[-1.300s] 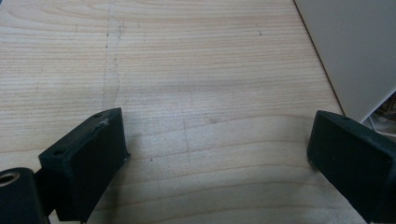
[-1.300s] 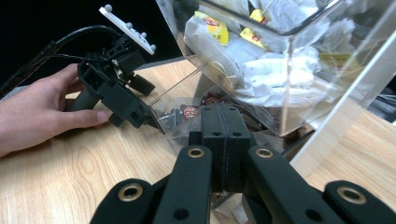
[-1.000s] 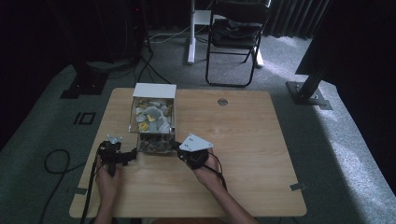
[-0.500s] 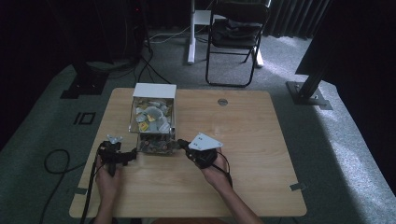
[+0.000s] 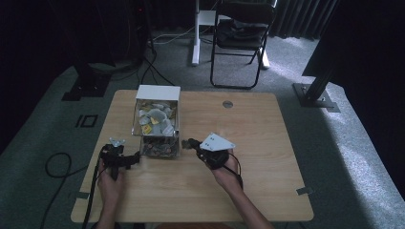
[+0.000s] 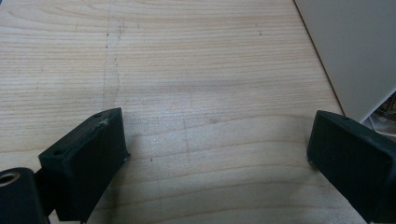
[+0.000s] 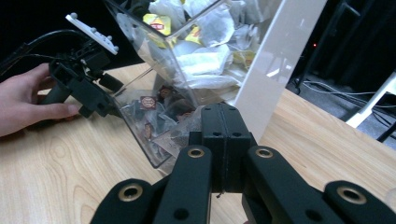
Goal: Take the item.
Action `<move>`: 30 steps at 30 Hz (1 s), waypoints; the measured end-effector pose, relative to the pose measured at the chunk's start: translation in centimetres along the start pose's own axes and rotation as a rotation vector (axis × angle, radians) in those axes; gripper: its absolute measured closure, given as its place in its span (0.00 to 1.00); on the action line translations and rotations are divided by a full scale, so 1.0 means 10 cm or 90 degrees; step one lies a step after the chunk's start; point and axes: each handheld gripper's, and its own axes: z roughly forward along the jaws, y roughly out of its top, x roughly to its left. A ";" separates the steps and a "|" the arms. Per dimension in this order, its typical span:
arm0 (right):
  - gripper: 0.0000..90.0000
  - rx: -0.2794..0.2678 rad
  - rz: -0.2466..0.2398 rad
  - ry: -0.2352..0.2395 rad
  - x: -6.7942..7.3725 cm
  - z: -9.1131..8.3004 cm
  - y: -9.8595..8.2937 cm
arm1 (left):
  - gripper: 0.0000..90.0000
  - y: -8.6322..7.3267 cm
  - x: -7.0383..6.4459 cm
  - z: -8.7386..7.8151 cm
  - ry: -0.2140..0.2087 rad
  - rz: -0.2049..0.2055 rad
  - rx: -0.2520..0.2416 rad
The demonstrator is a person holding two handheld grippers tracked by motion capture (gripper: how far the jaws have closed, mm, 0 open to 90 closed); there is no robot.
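Two tools flanked the box (image 5: 156,125): left tool (image 5: 136,158) gaped wide, empty; right tool (image 7: 225,122) pressed closed, anything gripped hidden.

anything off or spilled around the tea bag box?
Nothing stands out. The clear tea bag dispenser stands upright on the table, its tea bags all inside. The left gripper is open beside it; the right gripper is shut near its lower front.

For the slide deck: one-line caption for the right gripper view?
Right gripper, fingers pressed together, faces a clear tea-bag dispenser on the wooden table.
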 end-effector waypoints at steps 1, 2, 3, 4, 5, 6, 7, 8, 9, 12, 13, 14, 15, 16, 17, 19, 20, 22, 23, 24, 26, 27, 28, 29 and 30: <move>1.00 0.000 0.000 -0.002 -0.01 -0.01 0.00 | 0.06 0.00 0.00 0.00 0.000 0.000 0.000; 1.00 0.000 -0.002 -0.004 -0.02 -0.01 0.00 | 0.06 0.00 0.00 0.00 0.000 0.000 0.000; 1.00 0.000 -0.001 -0.005 -0.03 -0.02 0.00 | 0.06 0.00 0.00 0.00 0.000 0.000 0.000; 1.00 0.000 -0.001 -0.008 -0.04 -0.02 0.00 | 0.06 0.00 0.00 0.00 0.000 0.000 0.000; 1.00 0.001 0.000 -0.009 -0.06 -0.02 0.00 | 0.06 0.00 0.00 0.00 0.000 0.000 0.000; 1.00 0.000 -0.002 -0.011 -0.07 -0.03 0.00 | 0.06 0.00 0.00 0.00 0.000 0.000 0.000; 1.00 0.001 -0.001 -0.013 -0.08 -0.03 0.00 | 0.06 0.00 0.00 0.00 0.000 0.000 0.000; 1.00 0.001 -0.001 -0.013 -0.08 -0.03 0.00 | 0.06 0.00 0.00 0.00 0.000 0.000 0.000; 1.00 0.002 0.000 -0.017 -0.10 -0.04 0.00 | 0.06 0.00 0.00 0.00 0.000 0.000 0.000; 1.00 0.003 0.003 -0.024 -0.15 -0.05 0.00 | 0.06 0.00 0.00 0.00 0.000 0.000 0.000; 1.00 0.002 0.005 -0.026 -0.16 -0.06 0.00 | 0.06 0.00 0.00 0.00 0.000 0.000 0.000; 1.00 0.002 0.005 -0.029 -0.18 -0.06 0.00 | 0.06 0.00 0.00 0.00 0.000 0.000 0.000; 1.00 0.002 0.006 -0.030 -0.19 -0.06 0.00 | 0.06 0.00 0.00 0.00 0.000 0.000 0.000; 1.00 0.002 0.006 -0.033 -0.20 -0.07 0.00 | 0.06 0.00 0.00 0.00 0.000 0.000 0.000; 1.00 0.002 0.007 -0.036 -0.22 -0.07 0.00 | 0.06 0.00 0.00 0.00 0.000 0.000 0.000; 1.00 0.002 0.008 -0.040 -0.25 -0.08 0.00 | 0.06 0.00 0.00 0.00 0.000 0.000 0.000; 1.00 0.002 0.008 -0.040 -0.25 -0.08 0.00 | 0.06 0.00 0.00 0.00 0.000 0.000 0.000; 1.00 0.004 0.008 -0.046 -0.29 -0.09 0.00 | 0.06 0.00 0.00 0.00 0.000 0.000 0.000; 1.00 0.004 0.008 -0.046 -0.30 -0.09 0.01 | 0.06 0.00 0.00 0.00 0.000 0.000 0.000; 1.00 0.004 0.008 -0.046 -0.30 -0.09 0.01 | 0.06 0.00 0.00 0.00 0.000 0.000 0.000; 1.00 0.004 0.009 -0.051 -0.32 -0.10 0.01 | 0.06 0.00 0.00 0.00 0.000 0.000 0.000; 1.00 0.004 0.008 -0.052 -0.34 -0.10 0.01 | 0.06 0.00 0.00 0.00 0.000 0.000 0.000; 1.00 0.005 0.009 -0.054 -0.35 -0.09 0.01 | 0.06 0.00 0.00 0.00 0.000 0.000 0.000; 1.00 0.006 0.011 -0.055 -0.36 -0.09 0.01 | 0.06 0.00 0.00 0.00 0.000 0.000 0.000; 1.00 0.007 0.011 -0.056 -0.37 -0.09 0.01 | 0.06 0.00 0.00 0.00 0.000 0.000 0.000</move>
